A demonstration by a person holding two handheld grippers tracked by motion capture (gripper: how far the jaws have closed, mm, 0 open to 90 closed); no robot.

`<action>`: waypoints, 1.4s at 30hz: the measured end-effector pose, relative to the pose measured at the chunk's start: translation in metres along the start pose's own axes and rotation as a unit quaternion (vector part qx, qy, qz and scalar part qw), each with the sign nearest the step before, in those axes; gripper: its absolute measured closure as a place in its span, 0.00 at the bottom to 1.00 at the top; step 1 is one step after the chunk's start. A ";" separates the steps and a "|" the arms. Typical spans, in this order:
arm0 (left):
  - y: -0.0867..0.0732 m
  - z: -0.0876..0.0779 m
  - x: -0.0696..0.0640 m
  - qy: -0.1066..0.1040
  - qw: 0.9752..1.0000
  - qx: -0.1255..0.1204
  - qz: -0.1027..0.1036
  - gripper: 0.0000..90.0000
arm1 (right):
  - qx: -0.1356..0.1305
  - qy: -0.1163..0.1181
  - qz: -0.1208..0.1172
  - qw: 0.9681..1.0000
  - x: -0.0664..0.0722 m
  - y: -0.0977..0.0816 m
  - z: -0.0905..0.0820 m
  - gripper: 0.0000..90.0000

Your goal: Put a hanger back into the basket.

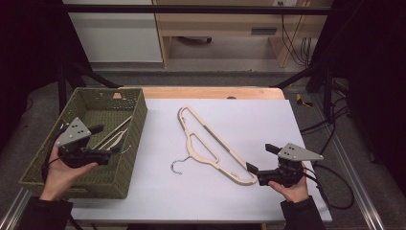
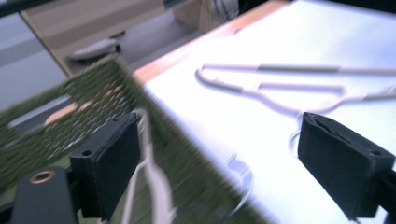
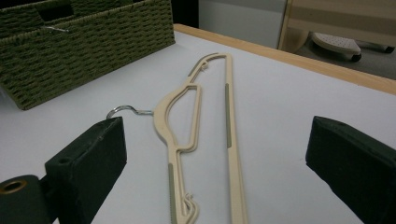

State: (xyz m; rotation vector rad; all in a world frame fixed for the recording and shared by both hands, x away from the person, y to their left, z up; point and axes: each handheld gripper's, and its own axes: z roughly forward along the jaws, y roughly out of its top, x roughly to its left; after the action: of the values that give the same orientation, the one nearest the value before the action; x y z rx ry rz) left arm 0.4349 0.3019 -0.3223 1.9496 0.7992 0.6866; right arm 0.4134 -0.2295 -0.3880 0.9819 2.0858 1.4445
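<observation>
A cream wooden hanger (image 1: 210, 143) with a metal hook lies flat on the white table top (image 1: 268, 115). My right gripper (image 1: 261, 158) rests just right of its lower end, jaws wide open; in the right gripper view the hanger (image 3: 196, 116) runs away between the open jaws, untouched. Another cream hanger (image 1: 112, 136) lies inside the green woven basket (image 1: 48, 167) at the left. My left gripper (image 1: 107, 142) hovers over that basket, open and holding nothing. In the left gripper view the basket's hanger (image 2: 152, 177) shows below and beside the left jaw.
The basket's right wall (image 2: 107, 93) stands between my left gripper and the table hanger (image 2: 280, 88). A wooden table edge (image 1: 210, 91) runs along the far side. Cables (image 1: 335, 187) trail off the right edge. Wooden furniture stands on the floor beyond.
</observation>
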 end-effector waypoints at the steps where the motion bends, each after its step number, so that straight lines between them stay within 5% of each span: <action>1: 0.003 0.002 -0.006 -0.002 1.000 -0.007 -0.001 0.13 | 0.000 0.000 0.001 1.000 0.001 0.000 0.000 0.06; 3: 0.009 0.008 -0.019 -0.009 1.000 -0.030 0.000 0.13 | 0.000 0.003 -0.002 1.000 0.002 0.001 0.002 0.06; 13: 0.011 0.040 -0.067 -0.058 0.996 -0.063 -0.036 0.10 | 0.015 0.014 -0.007 1.000 0.012 -0.001 0.021 0.08; 23: 0.001 0.063 -0.085 -0.078 0.993 -0.064 -0.059 0.11 | 0.076 0.030 -0.008 0.997 0.022 -0.013 0.058 0.13; 29: 0.001 0.066 -0.093 -0.084 0.993 -0.070 -0.051 0.11 | 0.109 0.023 -0.008 0.994 0.025 -0.024 0.080 0.19; 34: -0.001 0.076 -0.098 -0.082 0.994 -0.049 -0.044 0.12 | 0.127 0.027 -0.009 0.992 0.027 -0.032 0.092 0.19; 42: -0.007 0.114 -0.106 -0.091 0.995 -0.004 -0.038 0.20 | 0.115 0.028 -0.029 0.992 0.029 -0.029 0.080 0.12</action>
State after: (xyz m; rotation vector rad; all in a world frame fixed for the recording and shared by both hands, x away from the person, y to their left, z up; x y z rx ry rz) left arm 0.4477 0.1649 -0.3949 1.9326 0.7526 0.4572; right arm 0.4393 -0.1631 -0.4431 0.9641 2.3431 1.2355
